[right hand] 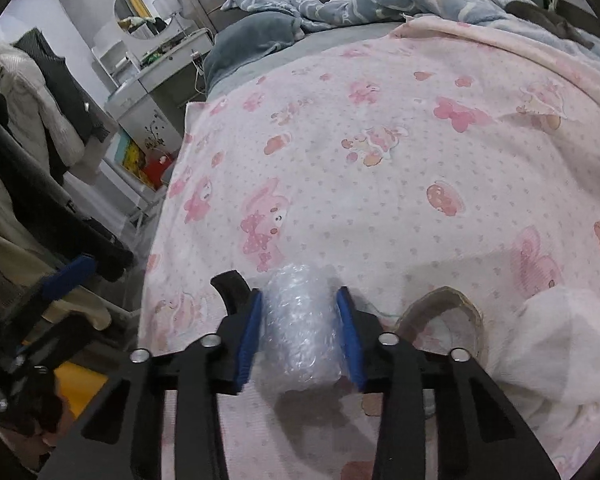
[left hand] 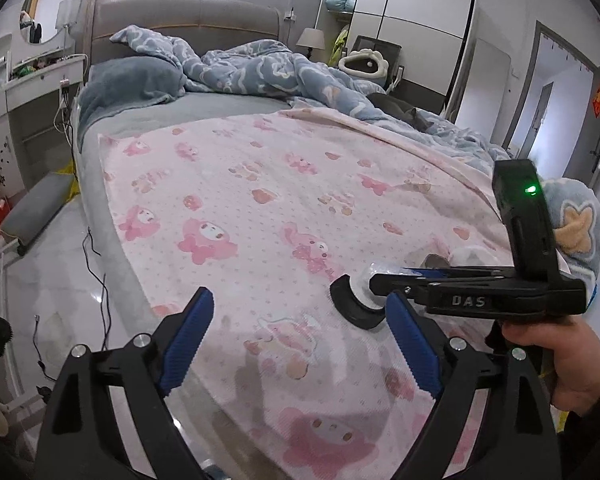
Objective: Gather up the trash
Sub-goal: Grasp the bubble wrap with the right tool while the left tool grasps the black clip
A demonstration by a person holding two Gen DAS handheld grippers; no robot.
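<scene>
Clamping the bubble-wrap roll (right hand: 302,328) at lower centre of the frame, on the pink blanket (right hand: 380,184), the right gripper (right hand: 300,332) is squeezing it; the soft roll could be slipping free. The left gripper (left hand: 300,344) is hanging wide apart, empty.

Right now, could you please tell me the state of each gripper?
Left gripper: jaws open, holding nothing, above the pink cartoon-print blanket.
Right gripper: jaws shut on the clear bubble-wrap roll.
</scene>
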